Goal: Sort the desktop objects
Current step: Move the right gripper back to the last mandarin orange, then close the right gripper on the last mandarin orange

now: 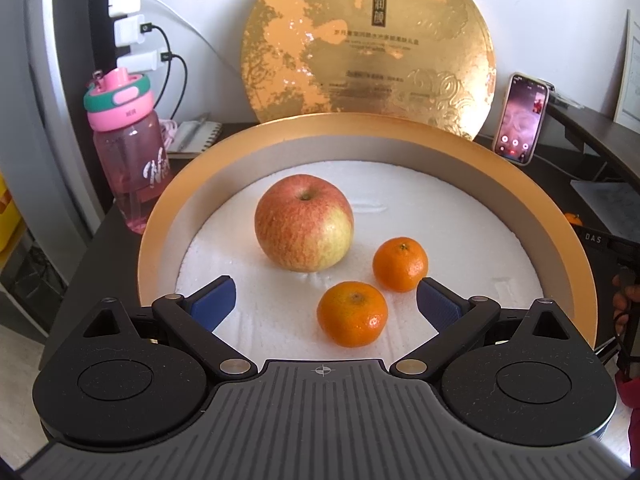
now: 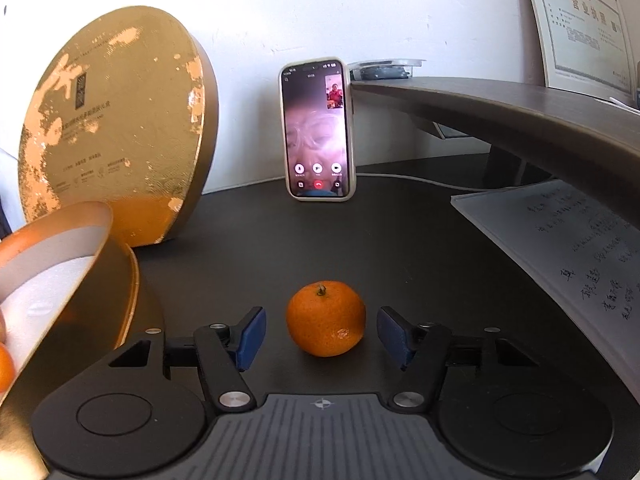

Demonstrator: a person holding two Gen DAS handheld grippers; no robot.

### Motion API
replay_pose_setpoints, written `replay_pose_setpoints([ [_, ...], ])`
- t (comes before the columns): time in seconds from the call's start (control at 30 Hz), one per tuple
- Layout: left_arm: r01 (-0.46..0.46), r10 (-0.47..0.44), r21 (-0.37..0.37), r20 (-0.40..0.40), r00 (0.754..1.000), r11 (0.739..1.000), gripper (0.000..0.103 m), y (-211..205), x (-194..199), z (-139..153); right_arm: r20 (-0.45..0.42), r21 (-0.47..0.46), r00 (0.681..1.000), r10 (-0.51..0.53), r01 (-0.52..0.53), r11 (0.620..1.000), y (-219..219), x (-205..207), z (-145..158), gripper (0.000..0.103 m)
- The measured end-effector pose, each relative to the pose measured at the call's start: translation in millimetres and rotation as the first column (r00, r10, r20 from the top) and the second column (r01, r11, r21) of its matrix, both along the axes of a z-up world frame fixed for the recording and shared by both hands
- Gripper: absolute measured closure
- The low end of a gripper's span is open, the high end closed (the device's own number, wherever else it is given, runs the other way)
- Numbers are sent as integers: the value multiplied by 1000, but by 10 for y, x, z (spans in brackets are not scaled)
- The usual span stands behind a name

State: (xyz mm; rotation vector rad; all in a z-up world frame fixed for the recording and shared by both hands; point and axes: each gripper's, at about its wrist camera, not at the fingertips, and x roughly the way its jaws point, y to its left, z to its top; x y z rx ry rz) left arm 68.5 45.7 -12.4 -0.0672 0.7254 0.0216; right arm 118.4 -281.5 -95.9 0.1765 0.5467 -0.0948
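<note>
A round gold box (image 1: 168,216) with a white foam floor holds a red-yellow apple (image 1: 304,222) and two mandarins (image 1: 352,314) (image 1: 400,264). My left gripper (image 1: 325,300) hovers over the box's near side, open, with the nearer mandarin lying between its blue pads but untouched. In the right wrist view a third mandarin (image 2: 326,318) rests on the dark desk (image 2: 400,248). My right gripper (image 2: 320,334) brackets it with a gap on both sides, so it stands open. The gold box's wall (image 2: 92,288) shows at the left.
The gold lid (image 1: 368,48) leans against the wall behind the box. A phone (image 2: 318,130) stands upright at the back. A pink water bottle (image 1: 128,152) is left of the box. Papers (image 2: 560,248) lie at the right under a raised shelf (image 2: 520,116).
</note>
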Motion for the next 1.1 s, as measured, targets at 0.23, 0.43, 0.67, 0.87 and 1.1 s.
replay_pose_setpoints([
  [0.23,0,0,-3,-5,1000,1000,3,7,-1,-18,-25,-24,1000,-5,4,1000,14,61,-10,48],
  [0.43,8,-8,-3,-7,1000,1000,3,-12,-10,-22,-39,-37,999,-3,2,999,35,74,-12,57],
  [0.67,13,-13,-5,-5,1000,1000,3,-20,-28,-17,-50,-45,999,-3,1,999,51,59,14,58],
  [0.87,18,-18,-9,-4,1000,1000,3,-15,-51,-14,-61,-42,998,-2,0,999,62,27,30,58],
  [1.1,27,-27,-14,0,1000,1000,3,-28,-84,1,-77,-44,997,-1,-2,999,85,-69,47,58],
])
